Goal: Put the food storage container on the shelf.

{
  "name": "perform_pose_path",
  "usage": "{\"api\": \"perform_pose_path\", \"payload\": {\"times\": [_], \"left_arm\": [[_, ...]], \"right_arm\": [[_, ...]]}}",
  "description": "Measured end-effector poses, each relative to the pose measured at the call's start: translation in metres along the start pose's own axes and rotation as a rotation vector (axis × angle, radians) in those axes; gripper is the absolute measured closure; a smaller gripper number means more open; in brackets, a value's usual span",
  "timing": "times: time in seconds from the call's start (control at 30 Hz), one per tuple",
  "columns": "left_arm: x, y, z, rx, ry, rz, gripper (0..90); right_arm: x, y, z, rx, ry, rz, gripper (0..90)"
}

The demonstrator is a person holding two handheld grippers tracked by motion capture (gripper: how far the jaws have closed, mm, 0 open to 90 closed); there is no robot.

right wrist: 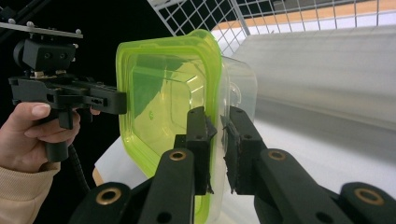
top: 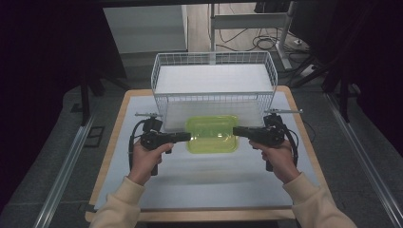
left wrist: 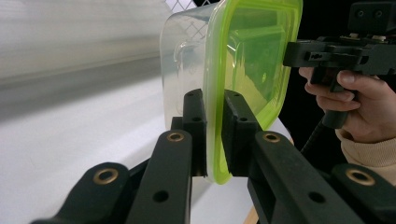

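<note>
Both your tools grip the lidded container at opposite ends, in front of the wire basket.

Your left tool has its jaws pinched onto the green rim at one end of the container, one pad on the lid side and one on the clear tub side. Your right tool clamps the opposite end the same way, jaws narrow around the rim. In the high view your left tool and right tool point inward at each other, with the container level between them over the white desk. Its lid is translucent yellow-green and its body clear plastic. Just beyond it stands the white wire basket, near the desk's far edge.
</note>
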State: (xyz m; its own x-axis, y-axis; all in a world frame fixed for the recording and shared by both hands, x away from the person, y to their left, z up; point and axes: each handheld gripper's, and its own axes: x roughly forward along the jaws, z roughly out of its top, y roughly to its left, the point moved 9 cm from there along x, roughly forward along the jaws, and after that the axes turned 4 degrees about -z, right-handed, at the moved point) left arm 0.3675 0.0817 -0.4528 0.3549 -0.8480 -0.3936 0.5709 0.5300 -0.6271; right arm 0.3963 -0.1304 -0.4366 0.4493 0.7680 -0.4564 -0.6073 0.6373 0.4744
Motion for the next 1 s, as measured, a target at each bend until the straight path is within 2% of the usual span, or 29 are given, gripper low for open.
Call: {"api": "perform_pose_path", "payload": {"times": [0.47, 1.0], "left_arm": [[-0.001, -0.005, 0.015, 0.002, -0.012, 0.001, 81.8], [-0.003, -0.008, 0.038, 0.025, -0.018, 0.012, 81.8]], "right_arm": [[-0.005, 0.003, 0.018, -0.012, -0.016, -0.012, 81.1], [-0.007, 0.004, 0.037, -0.021, -0.035, -0.026, 81.1]]}}
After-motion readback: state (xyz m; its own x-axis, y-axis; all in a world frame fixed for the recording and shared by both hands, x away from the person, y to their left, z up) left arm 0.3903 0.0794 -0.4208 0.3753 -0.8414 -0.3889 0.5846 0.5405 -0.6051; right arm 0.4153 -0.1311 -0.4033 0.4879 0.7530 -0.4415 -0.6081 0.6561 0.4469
